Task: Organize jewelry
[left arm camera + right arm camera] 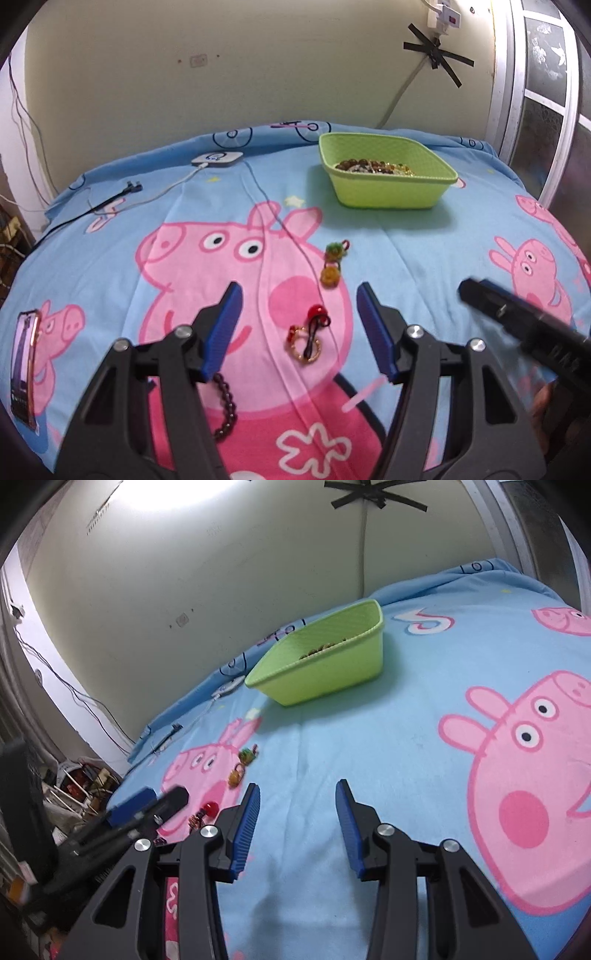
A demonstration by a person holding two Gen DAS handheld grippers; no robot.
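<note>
A green plastic basket (384,184) stands at the back of the bed with beaded jewelry (373,166) in it; it also shows in the right wrist view (325,672). My left gripper (299,295) is open and empty, hovering over a red-and-gold hair tie piece (308,338). A yellow-green charm piece (332,264) lies farther ahead. A dark bead bracelet (225,406) lies under the left finger. My right gripper (297,790) is open and empty above bare sheet, to the right of these pieces; it shows blurred in the left wrist view (480,291).
The bed has a blue Peppa Pig sheet (424,258). A phone (24,365) lies at the left edge. A white charger box (218,158) with cables lies at the back left. Wall behind, window frame (532,92) at right.
</note>
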